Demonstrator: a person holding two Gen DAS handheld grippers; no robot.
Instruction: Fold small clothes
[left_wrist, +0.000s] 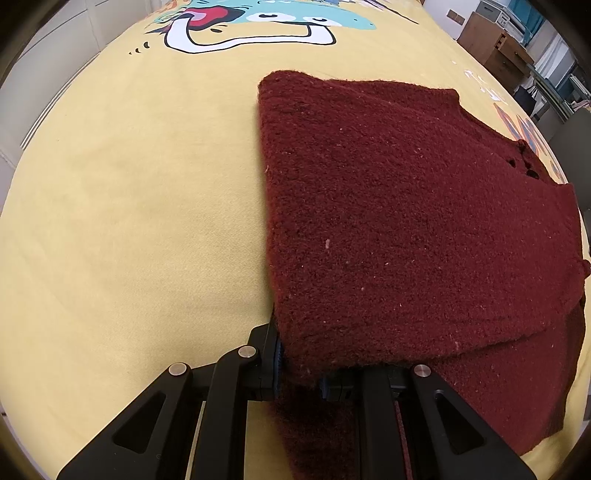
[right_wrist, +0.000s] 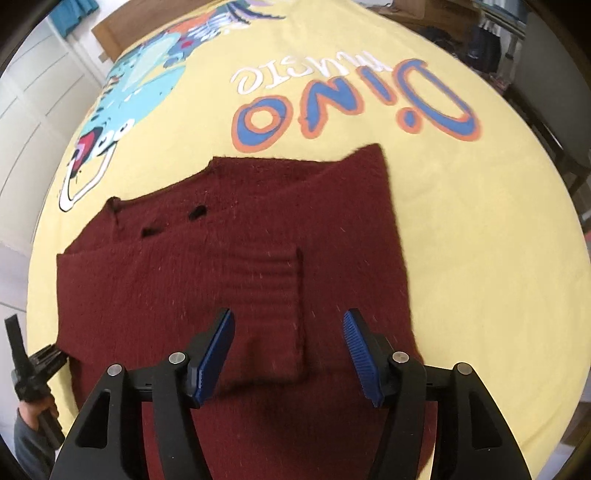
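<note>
A dark red knitted sweater (left_wrist: 406, 206) lies partly folded on a yellow printed sheet (left_wrist: 129, 221). My left gripper (left_wrist: 301, 373) is shut on the sweater's near left corner, where the wool bunches between its blue pads. In the right wrist view the same sweater (right_wrist: 166, 277) fills the middle, with a ribbed cuff (right_wrist: 266, 280) lying across it and two small holes near the collar. My right gripper (right_wrist: 288, 354) hovers over the cuff with its jaws apart and nothing pinched between the blue pads (right_wrist: 218, 350). The left gripper (right_wrist: 40, 365) shows at the sweater's left edge.
The yellow sheet (right_wrist: 480, 258) carries a cartoon dinosaur print (right_wrist: 140, 77) and large blue and orange letters (right_wrist: 332, 110) beyond the sweater. White cupboard doors (right_wrist: 33, 110) stand to the left. Wooden furniture (left_wrist: 495, 44) and shelves stand past the far right corner. A hand and sleeve (right_wrist: 29, 435) hold the left gripper.
</note>
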